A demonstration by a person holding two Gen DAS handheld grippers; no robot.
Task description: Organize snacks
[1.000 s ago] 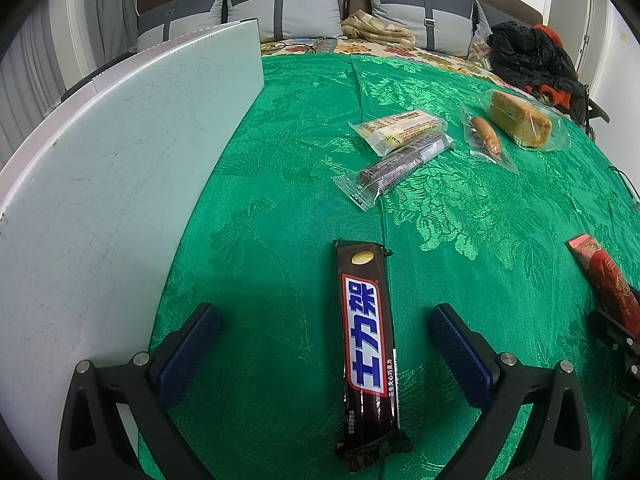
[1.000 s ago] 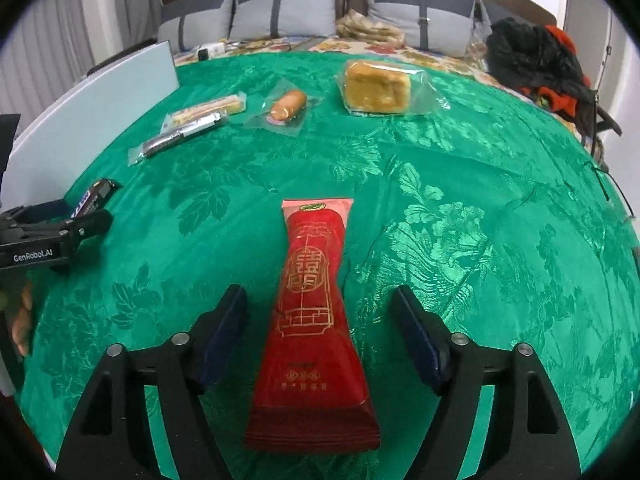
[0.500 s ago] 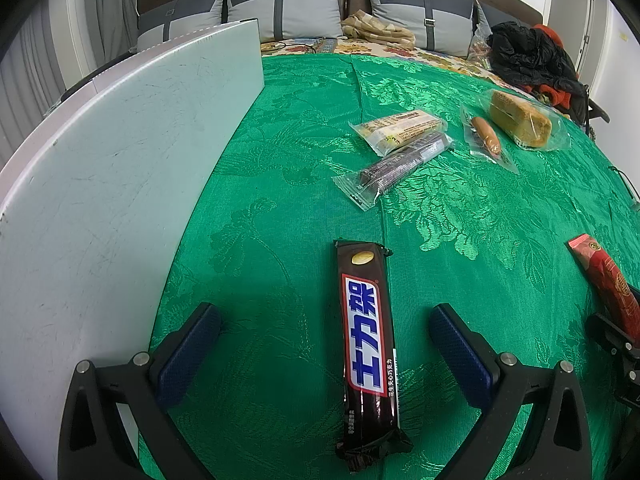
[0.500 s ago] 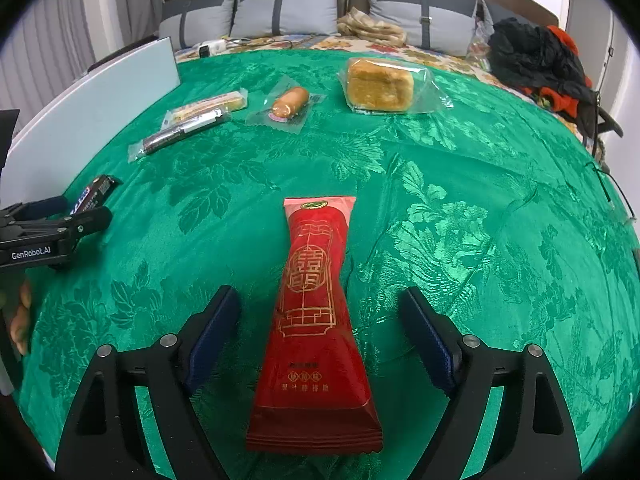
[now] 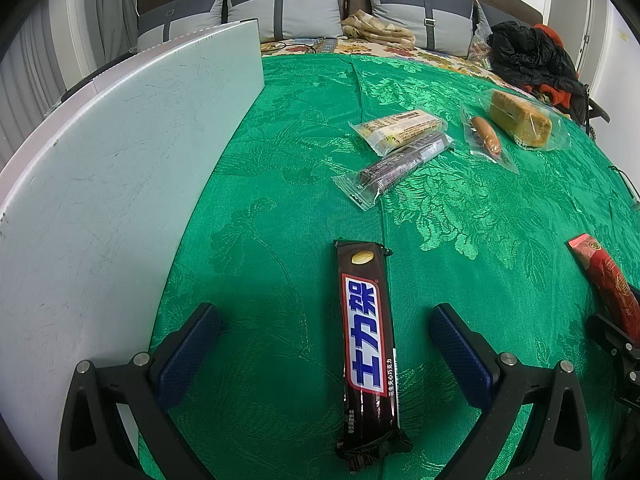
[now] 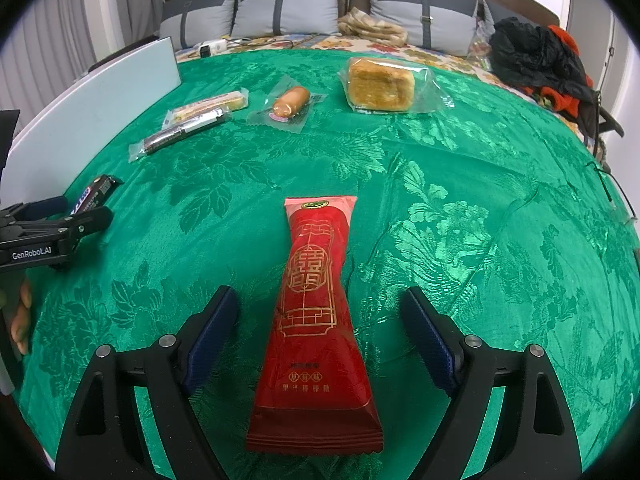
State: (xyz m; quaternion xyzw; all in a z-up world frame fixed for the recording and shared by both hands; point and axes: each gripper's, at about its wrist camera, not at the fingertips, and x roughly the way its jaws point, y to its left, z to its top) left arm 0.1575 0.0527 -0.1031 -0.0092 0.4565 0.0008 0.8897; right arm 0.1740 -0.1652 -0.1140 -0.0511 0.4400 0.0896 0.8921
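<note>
Green brocade cloth [image 6: 460, 168] covers the whole table, with a bed and grey pillows [image 6: 288, 8] behind it and a heap of dark clothing [image 6: 536, 56] at the far right. Along the left edge a pale white board [image 5: 120, 184] stands upright; its lower end is cut off by the frame. The left gripper [image 5: 325, 340] has its fingers spread wide, and the dark chocolate bar [image 5: 367, 340] lies flat between them, touching neither pad. The right gripper [image 6: 320, 328] is spread just as wide around the red packet [image 6: 316, 320], which also lies free on the cloth. From the left camera only the far end of that red packet shows. Farther back lie a pale wafer pack [image 6: 212, 106] with a dark wrapped stick [image 6: 180, 132] overlapping it, then a small sausage [image 6: 290, 100] and a wrapped cake [image 6: 380, 84]. Small print on every wrapper is too fine to read. A hand [image 6: 20, 320] shows at the left edge, mostly hidden.
</note>
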